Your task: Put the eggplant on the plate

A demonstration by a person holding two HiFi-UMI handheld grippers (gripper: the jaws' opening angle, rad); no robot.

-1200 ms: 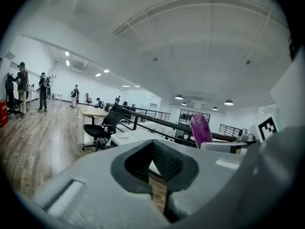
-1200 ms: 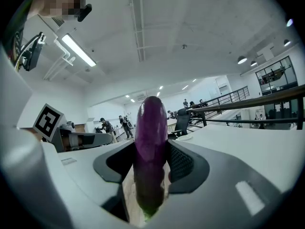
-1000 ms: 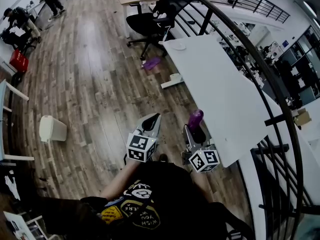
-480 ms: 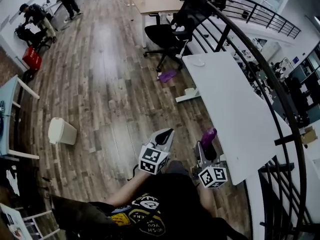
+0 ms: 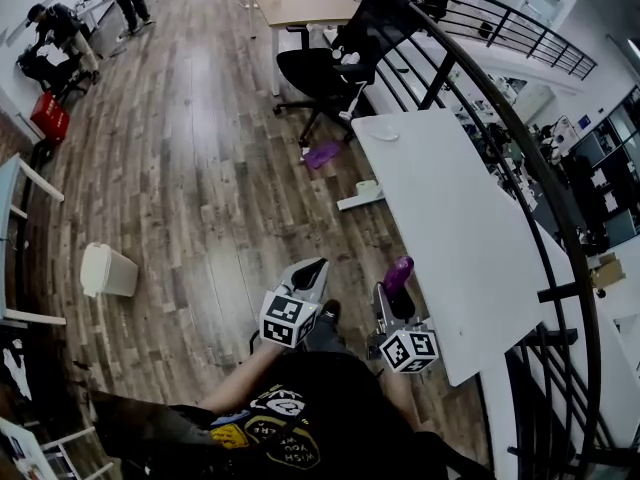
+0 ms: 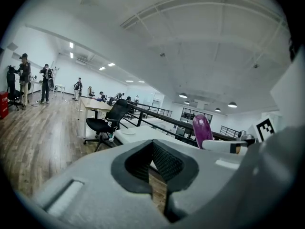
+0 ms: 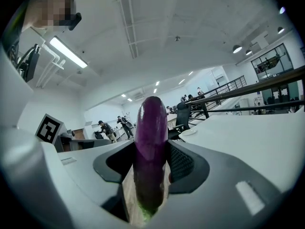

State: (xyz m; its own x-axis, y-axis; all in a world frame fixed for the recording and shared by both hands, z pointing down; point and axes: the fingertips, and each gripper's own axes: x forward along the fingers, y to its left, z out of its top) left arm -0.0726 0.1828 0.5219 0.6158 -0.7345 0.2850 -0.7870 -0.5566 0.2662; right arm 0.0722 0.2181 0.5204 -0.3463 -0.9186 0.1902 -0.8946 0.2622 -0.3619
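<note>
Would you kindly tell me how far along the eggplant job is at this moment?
Done: the eggplant is picked up, clamped upright in the right claw. In hand: it is held beside the near end of the white table. Left: the plate sits at the table's far end, so the eggplant must yet be brought there and released. The left claw is shut, empty.

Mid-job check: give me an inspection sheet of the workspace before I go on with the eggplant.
Surface: white table, plate at its far end, well away from both grippers.
Job's things: eggplant upright in right gripper, not yet on plate.
Clutter: purple item and white bin on the wooden floor.
Grippers: right gripper shut on eggplant; left gripper shut, empty.
Cables: nothing seen.
Surroundings: black office chair beyond the table; people far off.
</note>
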